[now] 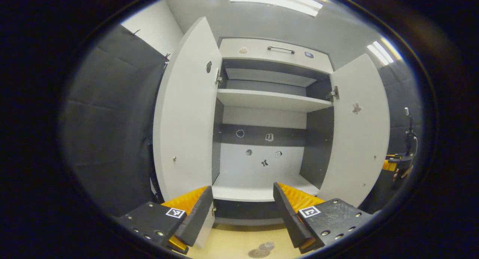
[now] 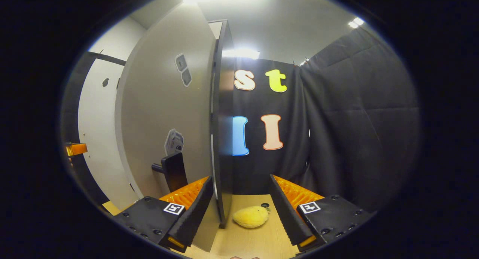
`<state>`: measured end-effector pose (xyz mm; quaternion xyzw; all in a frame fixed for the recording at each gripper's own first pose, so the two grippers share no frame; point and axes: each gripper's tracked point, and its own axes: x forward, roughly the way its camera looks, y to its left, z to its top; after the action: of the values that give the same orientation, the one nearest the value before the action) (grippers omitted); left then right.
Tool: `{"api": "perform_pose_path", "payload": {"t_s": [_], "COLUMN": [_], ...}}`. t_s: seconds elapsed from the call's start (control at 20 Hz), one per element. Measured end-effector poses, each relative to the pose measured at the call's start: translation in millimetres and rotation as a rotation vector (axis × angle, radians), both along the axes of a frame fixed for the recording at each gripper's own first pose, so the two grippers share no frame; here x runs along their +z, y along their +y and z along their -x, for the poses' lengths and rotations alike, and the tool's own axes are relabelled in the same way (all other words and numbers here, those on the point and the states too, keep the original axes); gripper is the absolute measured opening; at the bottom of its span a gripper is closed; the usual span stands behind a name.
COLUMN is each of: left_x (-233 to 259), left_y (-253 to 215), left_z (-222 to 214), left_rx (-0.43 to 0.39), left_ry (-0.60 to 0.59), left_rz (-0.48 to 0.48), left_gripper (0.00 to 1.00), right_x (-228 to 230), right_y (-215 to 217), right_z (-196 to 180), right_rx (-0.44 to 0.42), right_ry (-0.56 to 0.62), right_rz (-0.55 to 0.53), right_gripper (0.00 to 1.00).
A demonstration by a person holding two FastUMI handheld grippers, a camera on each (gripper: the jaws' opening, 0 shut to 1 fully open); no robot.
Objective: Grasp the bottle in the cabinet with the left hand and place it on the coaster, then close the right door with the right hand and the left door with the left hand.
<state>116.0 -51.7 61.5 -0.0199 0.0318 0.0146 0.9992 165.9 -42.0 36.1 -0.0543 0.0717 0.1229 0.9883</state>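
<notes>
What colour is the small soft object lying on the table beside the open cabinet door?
Pale yellow. The soft object shows best in the right gripper view, lying on the light wooden table.

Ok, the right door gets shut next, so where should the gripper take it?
Probably the free edge of the right door, low down, approached head-on: it stands edge-on between the fingers of the open right gripper, thin enough to pinch. The black handle sits off to one side.
</notes>
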Motion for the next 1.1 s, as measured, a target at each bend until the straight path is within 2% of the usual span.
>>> {"api": "perform_pose_path", "payload": {"t_s": [0.1, 0.15, 0.3, 0.35, 0.4, 0.5, 0.55, 0.6, 0.65, 0.7, 0.75, 0.8, 0.85, 0.95, 1.0, 1.05, 1.1], "left_x": [-4.2, -6.1, -13.4, -14.2, -16.9, -23.0, -24.8, -27.5, -27.8, -30.2, -31.6, -33.4, -34.1, -33.1, -32.8, -32.6, -29.4], "left_y": [9.7, 15.4, 38.3, 44.8, 51.8, 66.0, 74.1, 85.0, 100.5, 109.7, 120.0, 131.4, 143.8, 169.8, 182.0, 195.2, 207.7], "left_z": [4.1, 6.3, 17.9, 22.8, 27.5, 36.1, 42.0, 48.7, 55.4, 62.4, 69.7, 79.2, 85.9, 93.1, 94.1, 93.0, 91.5], "left_rx": [-0.001, 0.002, 0.03, 0.035, 0.04, 0.052, 0.062, 0.08, 0.105, 0.126, 0.145, 0.162, 0.178, 0.206, 0.219, 0.236, 0.255], "left_ry": [0.005, 0.009, 0.026, 0.029, 0.035, 0.046, 0.049, 0.051, 0.049, 0.046, 0.043, 0.04, 0.037, 0.031, 0.028, 0.022, 0.01], "left_rz": [0.008, 0.01, 0.005, 0.008, 0.014, 0.026, 0.027, 0.022, 0.013, 0.01, 0.01, 0.011, 0.011, 0.008, 0.003, -0.003, -0.01], "left_gripper": [0.94, 0.99, 0.94, 0.94, 0.99, 0.99, 0.94, 0.94, 0.99, 0.99, 0.94, 0.99, 0.94, 0.94, 0.99, 0.94, 0.99], "right_x": [-1.9, -4.1, -4.3, -6.0, -5.6, -10.3, -12.1, -14.3, -15.4, -14.7, -14.6, -13.4, -14.3, -14.9, -15.0, -17.0, -17.6], "right_y": [20.4, 33.5, 68.1, 78.1, 87.8, 110.3, 122.6, 134.4, 143.8, 156.9, 167.2, 174.3, 178.5, 181.0, 180.8, 179.7, 176.3], "right_z": [3.2, 4.2, 4.6, 4.0, 4.1, 2.1, 2.0, 0.3, 0.3, 1.0, 1.7, 3.5, 5.4, 7.2, 9.1, 9.8, 10.0], "right_rx": [0.018, 0.031, 0.057, 0.066, 0.075, 0.092, 0.103, 0.105, 0.112, 0.133, 0.145, 0.15, 0.151, 0.135, 0.132, 0.123, 0.11], "right_ry": [-0.002, -0.002, -0.019, -0.027, -0.032, -0.029, -0.022, -0.019, -0.016, -0.013, -0.014, -0.018, -0.018, -0.028, -0.028, -0.028, -0.029], "right_rz": [-0.013, -0.019, -0.004, 0.005, 0.008, 0.003, -0.005, -0.009, -0.011, -0.022, -0.036, -0.049, -0.057, -0.06, -0.062, -0.063, -0.064], "right_gripper": [0.95, 0.96, 0.95, 0.95, 0.95, 0.96, 0.96, 0.92, 0.95, 0.96, 0.92, 0.96, 0.96, 0.96, 0.92, 0.96, 0.96]}}
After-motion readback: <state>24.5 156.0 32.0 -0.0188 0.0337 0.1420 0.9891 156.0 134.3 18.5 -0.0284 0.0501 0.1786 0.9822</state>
